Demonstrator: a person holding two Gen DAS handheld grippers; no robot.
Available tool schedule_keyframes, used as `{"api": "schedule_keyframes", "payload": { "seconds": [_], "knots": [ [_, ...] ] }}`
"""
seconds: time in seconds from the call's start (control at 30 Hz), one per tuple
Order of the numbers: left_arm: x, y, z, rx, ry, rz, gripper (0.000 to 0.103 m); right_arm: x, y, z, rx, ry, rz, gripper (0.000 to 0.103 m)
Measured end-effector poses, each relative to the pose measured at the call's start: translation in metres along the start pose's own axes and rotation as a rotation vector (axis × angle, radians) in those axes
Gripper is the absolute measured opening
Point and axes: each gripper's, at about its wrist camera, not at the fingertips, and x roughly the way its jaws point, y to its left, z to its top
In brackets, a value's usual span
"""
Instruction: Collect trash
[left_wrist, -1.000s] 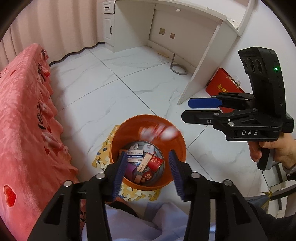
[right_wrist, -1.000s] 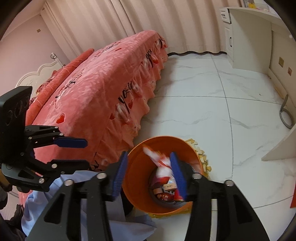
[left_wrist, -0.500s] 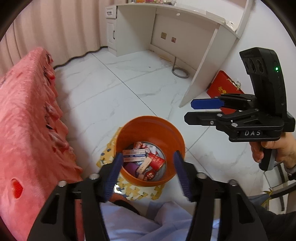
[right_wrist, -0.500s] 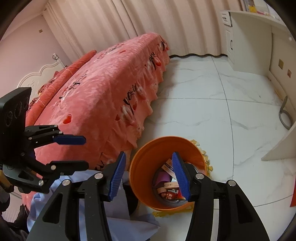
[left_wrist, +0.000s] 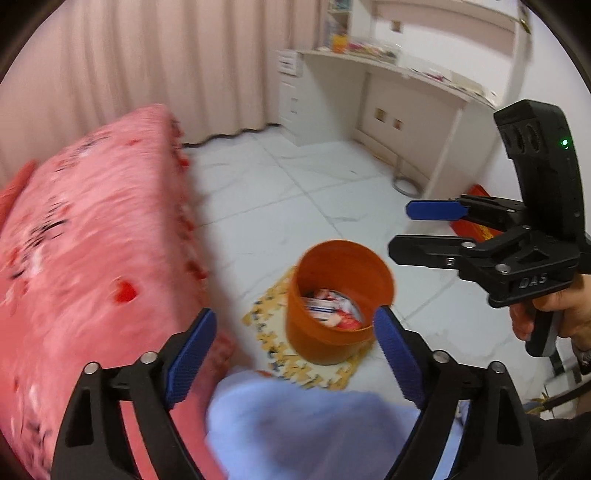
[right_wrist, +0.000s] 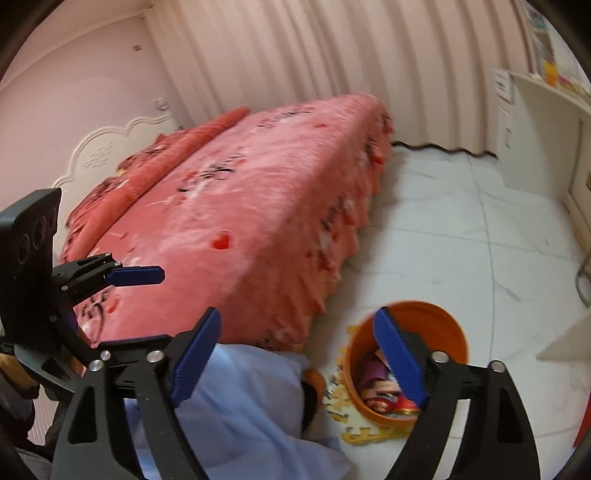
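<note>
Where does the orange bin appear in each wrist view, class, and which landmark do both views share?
Left wrist view: orange bin lower centre, just right of middle, on the puzzle mat.
Right wrist view: bin lower right, partly behind the blue pad.
Shared landmark: the pink bed, left of the bin.

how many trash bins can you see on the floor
1. The orange bin stands on a puzzle mat on the floor beside the pink bed, with trash inside. Others may be out of view.
</note>
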Motion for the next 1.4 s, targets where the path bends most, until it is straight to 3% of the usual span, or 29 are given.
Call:
{"api": "schedule_keyframes", "payload": {
  "seconds": [0.1, 0.17, 0.3, 0.57, 0.73, 1.0, 1.1, 1.23, 1.4],
  "knots": [
    [-0.032, 0.015, -0.019, -0.068, -0.026, 0.059, 0.089, -0.003, 0.042, 0.007, -0.046, -0.017, 0.036, 0.096],
    [-0.055, 0.025, -0.036, -0.123, -0.045, 0.11, 0.095, -0.003, 0.074, 0.01, -0.081, -0.023, 0.078, 0.098],
    [-0.094, 0.041, -0.067, -0.224, -0.064, 0.178, 0.095, 0.002, 0.127, 0.015, -0.15, -0.011, 0.146, 0.098],
    [-0.162, 0.071, -0.133, -0.406, -0.044, 0.404, 0.095, 0.01, 0.234, 0.012, -0.291, 0.013, 0.235, 0.098],
    [-0.194, 0.076, -0.165, -0.495, -0.027, 0.54, 0.095, -0.002, 0.285, 0.01, -0.345, -0.066, 0.256, 0.098],
    [-0.232, 0.07, -0.199, -0.675, -0.126, 0.744, 0.095, -0.022, 0.322, -0.006, -0.353, -0.128, 0.265, 0.098],
    [-0.239, 0.071, -0.209, -0.733, -0.164, 0.701, 0.095, -0.027, 0.328, -0.014, -0.38, -0.133, 0.256, 0.098],
    [-0.245, 0.07, -0.21, -0.732, -0.17, 0.756, 0.097, -0.029, 0.33, -0.022, -0.388, -0.137, 0.251, 0.098],
    [-0.249, 0.071, -0.212, -0.756, -0.203, 0.727, 0.097, -0.027, 0.331, -0.026, -0.406, -0.12, 0.265, 0.098]
  ]
}}
